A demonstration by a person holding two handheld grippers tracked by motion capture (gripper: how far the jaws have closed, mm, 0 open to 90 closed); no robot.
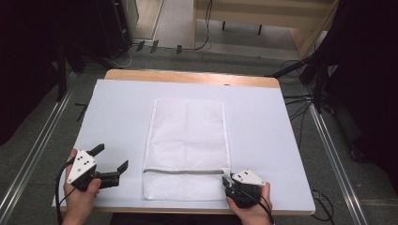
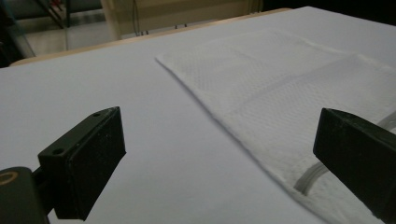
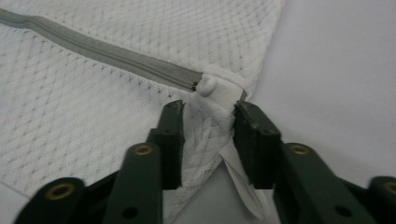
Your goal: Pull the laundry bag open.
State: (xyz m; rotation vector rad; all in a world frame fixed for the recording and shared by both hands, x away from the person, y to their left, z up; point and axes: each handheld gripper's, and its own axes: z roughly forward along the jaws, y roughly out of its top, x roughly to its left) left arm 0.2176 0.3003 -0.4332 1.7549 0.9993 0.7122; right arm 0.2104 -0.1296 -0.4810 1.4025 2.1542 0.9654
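Clamped on the bunched corner of a white mesh laundry bag [image 3: 93, 107]: fingers [image 3: 170, 135] of the right gripper [image 3: 205, 140], pinching fabric just below the end of the grey zipper [image 3: 107, 51], beside the small white tab [image 3: 208, 85]. Probably held so to anchor that corner while the zipper is worked. Spread wide apart and holding nothing: fingers [image 2: 84, 163] of the left gripper [image 1: 111, 165], hovering low over the bare surface [image 1: 263, 136] just beside the bag's left edge, seemingly ready to reach in. Bag flat, mid-surface, zipper near the person's edge.
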